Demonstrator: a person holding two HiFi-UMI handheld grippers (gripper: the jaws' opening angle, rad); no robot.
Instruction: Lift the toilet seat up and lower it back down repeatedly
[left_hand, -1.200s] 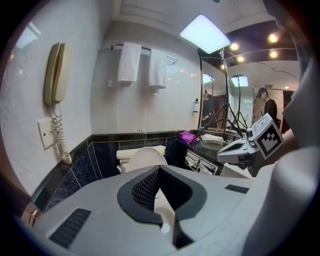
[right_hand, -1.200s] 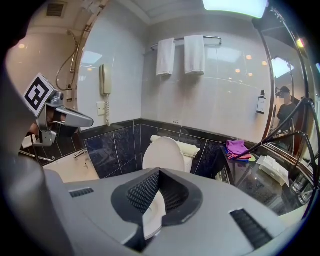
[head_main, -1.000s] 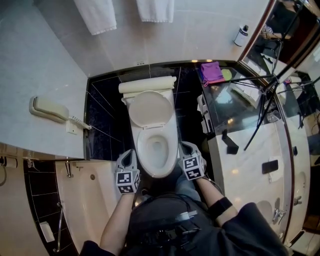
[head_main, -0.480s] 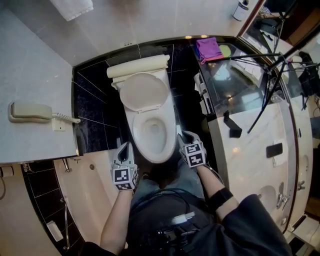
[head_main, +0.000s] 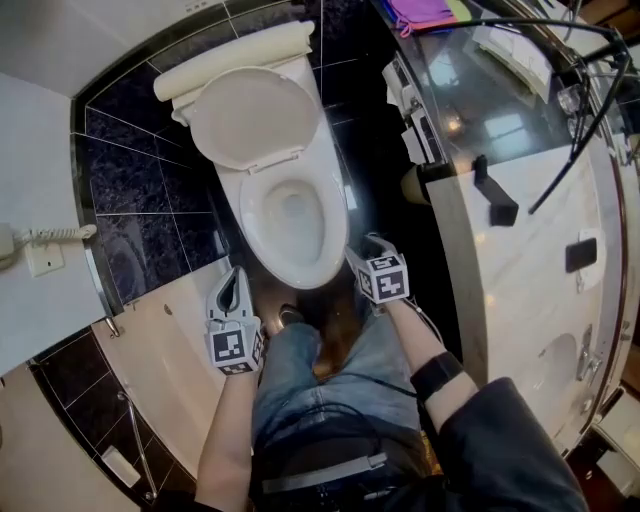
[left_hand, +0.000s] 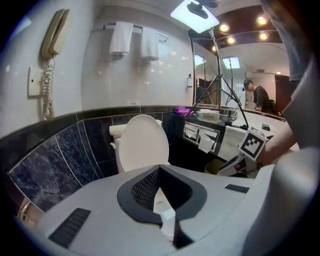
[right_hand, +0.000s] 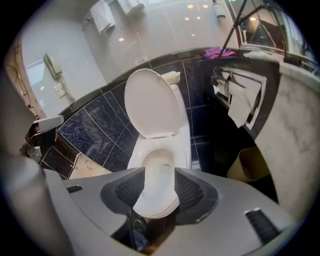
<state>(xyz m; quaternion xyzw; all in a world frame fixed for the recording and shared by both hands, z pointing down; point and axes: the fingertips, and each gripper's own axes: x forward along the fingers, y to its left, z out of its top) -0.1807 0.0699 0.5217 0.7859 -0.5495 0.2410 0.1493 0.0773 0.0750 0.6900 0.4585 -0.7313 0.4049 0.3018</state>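
Finding: the toilet seat (head_main: 250, 115) stands raised, folded back with the lid against the tank (head_main: 230, 58) at the far end of the bowl (head_main: 290, 215). The bowl's rim is bare and its inside is open to view. Whether seat and lid lie flush together cannot be told.

Your right gripper (head_main: 362, 250) sits just beside the near right edge of the bowl, pointing steeply down. Its jaws have just been opening and now stand released, pads well apart (right_hand: 159, 185). Nothing is gripped; only the front of the bowl shows in the gap beyond the pads.

Your left gripper (head_main: 236, 275) is near the near left side of the bowl, apart from the rim. Its jaws are clenched, tips meeting, with nothing caught between them (left_hand: 159, 170). The raised seat (left_hand: 142, 142) shows upright beyond those tips.

Surroundings: your legs (head_main: 330, 360) stand at the near end of the bowl. A pale counter (head_main: 520, 260) runs along the right of the bowl, with a purple cloth (head_main: 425, 12) at its far end. A tan bin (right_hand: 250, 162) stands on the floor right of the bowl. A wall phone (left_hand: 54, 32) hangs to the left of the bowl, and white towels (left_hand: 132, 42) hang on the wall behind it.
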